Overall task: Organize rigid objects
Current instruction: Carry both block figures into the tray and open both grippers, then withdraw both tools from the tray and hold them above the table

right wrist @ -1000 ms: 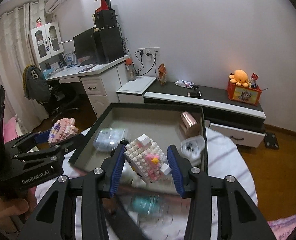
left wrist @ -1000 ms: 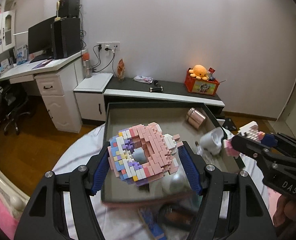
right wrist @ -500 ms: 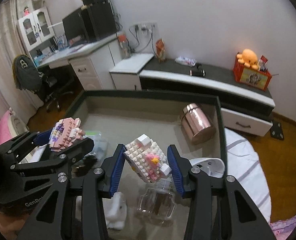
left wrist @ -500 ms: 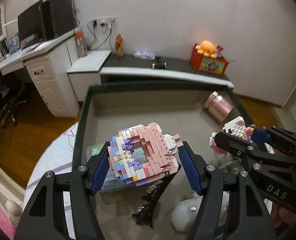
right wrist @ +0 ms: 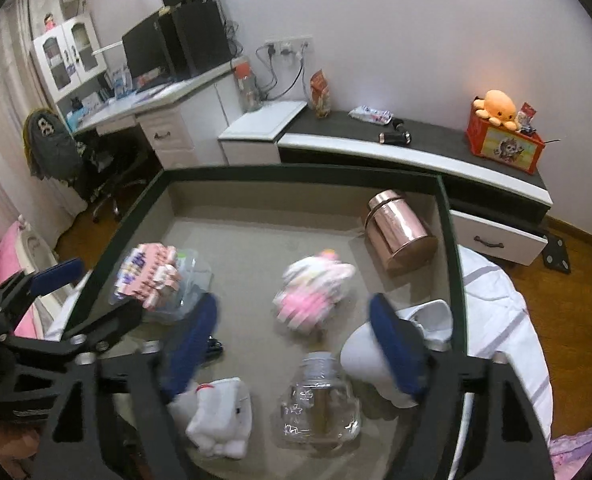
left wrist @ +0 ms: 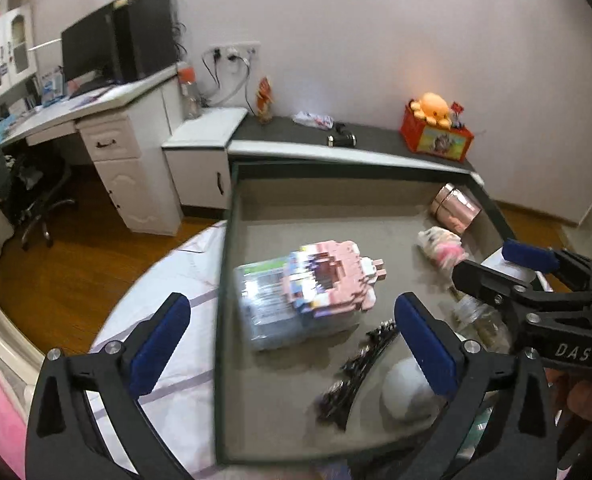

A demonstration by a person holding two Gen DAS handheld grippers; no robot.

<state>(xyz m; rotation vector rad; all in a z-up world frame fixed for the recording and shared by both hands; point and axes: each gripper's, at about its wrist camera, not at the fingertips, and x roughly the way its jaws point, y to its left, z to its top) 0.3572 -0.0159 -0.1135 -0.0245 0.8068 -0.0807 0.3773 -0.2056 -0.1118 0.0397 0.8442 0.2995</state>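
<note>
A dark-rimmed tray (left wrist: pixel 222 280) (right wrist: pixel 452 264) sits on a white-clothed round table. A pink, blue and white brick model (left wrist: pixel 332 280) (right wrist: pixel 148 276) lies blurred on a clear plastic box (left wrist: pixel 264 312) in the tray's left part. My left gripper (left wrist: pixel 292 338) is open and empty just before it. A white and pink brick model (right wrist: pixel 316 286) (left wrist: pixel 442 246) lies blurred in the tray's middle. My right gripper (right wrist: pixel 292 336) is open and empty above it.
In the tray are a copper tin (right wrist: pixel 400 232), a clear glass jar (right wrist: pixel 320 400), a white plush (right wrist: pixel 220 416), a white mug (right wrist: pixel 380 356) and a black hair clip (left wrist: pixel 352 372). A desk and low cabinet (left wrist: pixel 336 140) stand behind.
Both grippers have opened and let go of their brick models, which now lie in the tray. Both grippers have drawn back a little.
</note>
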